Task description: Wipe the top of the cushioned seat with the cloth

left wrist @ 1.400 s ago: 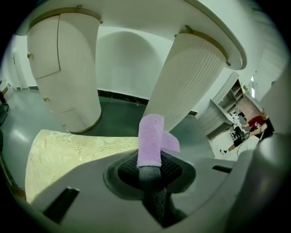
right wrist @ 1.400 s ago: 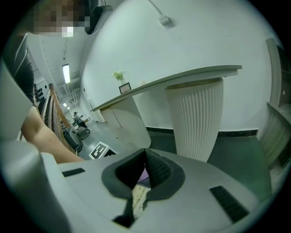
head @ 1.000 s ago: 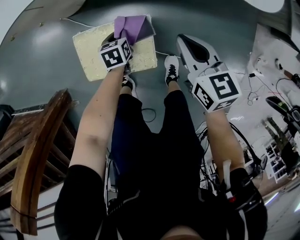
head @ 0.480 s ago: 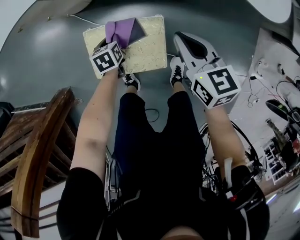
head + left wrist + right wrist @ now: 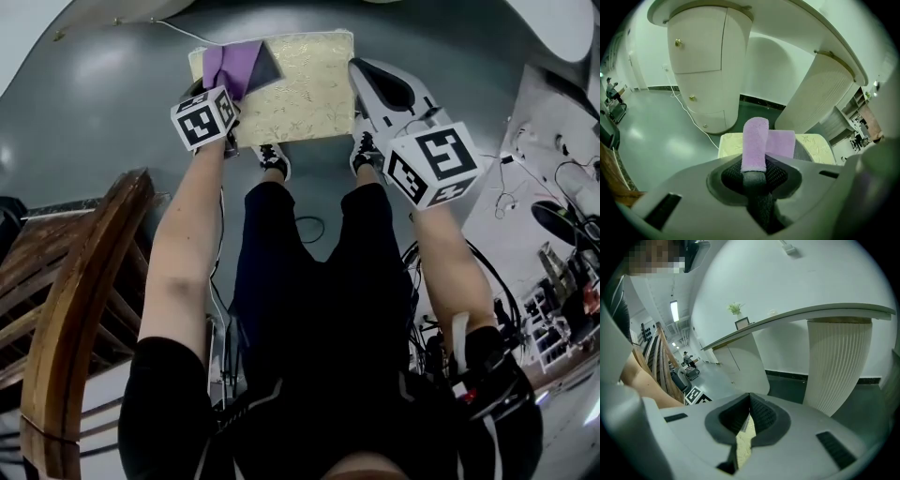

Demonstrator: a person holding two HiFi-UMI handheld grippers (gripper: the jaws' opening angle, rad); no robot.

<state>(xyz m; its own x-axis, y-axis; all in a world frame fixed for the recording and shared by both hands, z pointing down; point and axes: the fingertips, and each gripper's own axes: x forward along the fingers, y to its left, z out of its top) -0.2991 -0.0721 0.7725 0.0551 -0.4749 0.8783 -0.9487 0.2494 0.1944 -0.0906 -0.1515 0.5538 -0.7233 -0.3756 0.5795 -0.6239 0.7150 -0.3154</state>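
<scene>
A cream patterned cushioned seat (image 5: pixel 300 94) lies on the grey floor in front of the person's feet. A purple cloth (image 5: pixel 234 66) rests on its far left part. My left gripper (image 5: pixel 225 89) reaches over the seat's near left edge and is shut on the cloth. In the left gripper view the cloth (image 5: pixel 754 138) stands folded between the jaws of the left gripper (image 5: pixel 754 164), with the seat (image 5: pixel 815 145) behind it. My right gripper (image 5: pixel 380 89) hovers off the seat's right edge, shut and holding nothing. Through the right gripper (image 5: pixel 750 399) a sliver of the seat (image 5: pixel 743 446) shows.
A wooden chair (image 5: pixel 75 309) stands at the left of the person. Both shoes (image 5: pixel 275 159) are at the seat's near edge. Cables and small gear (image 5: pixel 534 178) litter the floor at the right. A white desk with rounded pedestals (image 5: pixel 708 61) rises beyond the seat, a cord (image 5: pixel 689 112) trailing by it.
My left gripper has dragged the cloth leftward across the seat, from its right far corner to its left far part. The right gripper stayed beside the seat's right edge.
</scene>
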